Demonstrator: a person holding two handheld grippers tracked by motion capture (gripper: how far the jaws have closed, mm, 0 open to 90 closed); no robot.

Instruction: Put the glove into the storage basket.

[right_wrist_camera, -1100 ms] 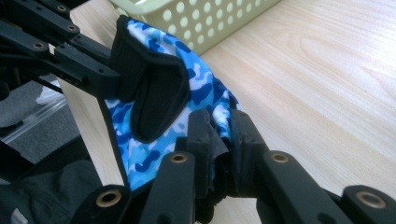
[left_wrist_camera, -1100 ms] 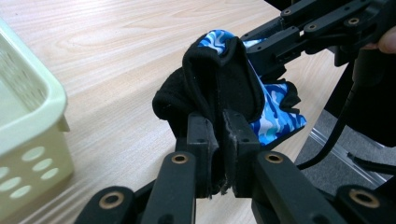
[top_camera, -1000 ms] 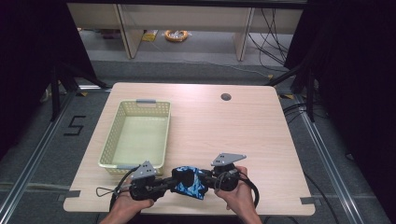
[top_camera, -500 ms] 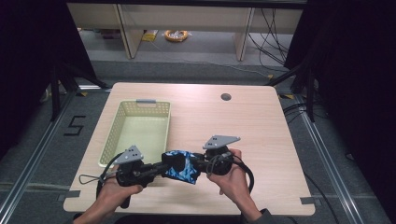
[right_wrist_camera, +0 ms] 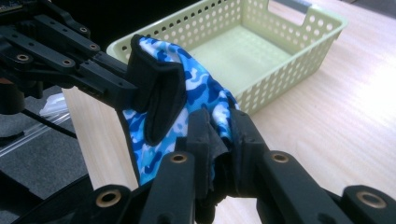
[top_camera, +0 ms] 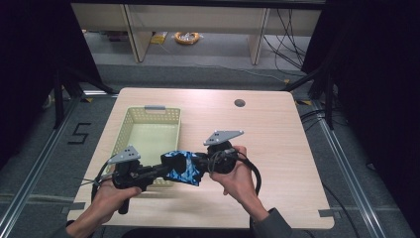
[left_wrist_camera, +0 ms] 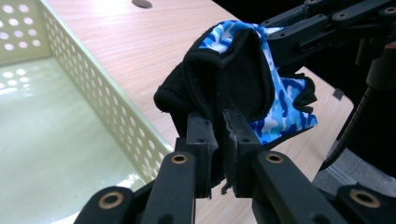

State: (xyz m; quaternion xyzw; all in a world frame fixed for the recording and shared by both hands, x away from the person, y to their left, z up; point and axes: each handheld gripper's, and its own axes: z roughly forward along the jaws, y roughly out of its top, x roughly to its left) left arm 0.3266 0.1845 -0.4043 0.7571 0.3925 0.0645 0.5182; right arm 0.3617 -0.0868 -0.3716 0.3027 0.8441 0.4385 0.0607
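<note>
1. The blue camouflage glove [top_camera: 181, 167] had come up off the tabletop [top_camera: 277, 144] and drifted leftward, hanging between the two grippers by the near right corner of the pale green basket [top_camera: 148, 130]; dropping it in looked close.
2. The left hand-held gripper [left_wrist_camera: 218, 135] was clamped on the glove's black edge; the right hand-held gripper [right_wrist_camera: 219, 140] pinched its other end, jaws nearly closed.
3. The glove's fingers and any fastening were bunched and unreadable; the basket's near right corner was covered from above.

The one readable mark is a black "5" [top_camera: 79, 134], taped on the grey floor [top_camera: 44, 148] left of the table [top_camera: 277, 148]. Nothing on the table carries any legible lettering or brand.
</note>
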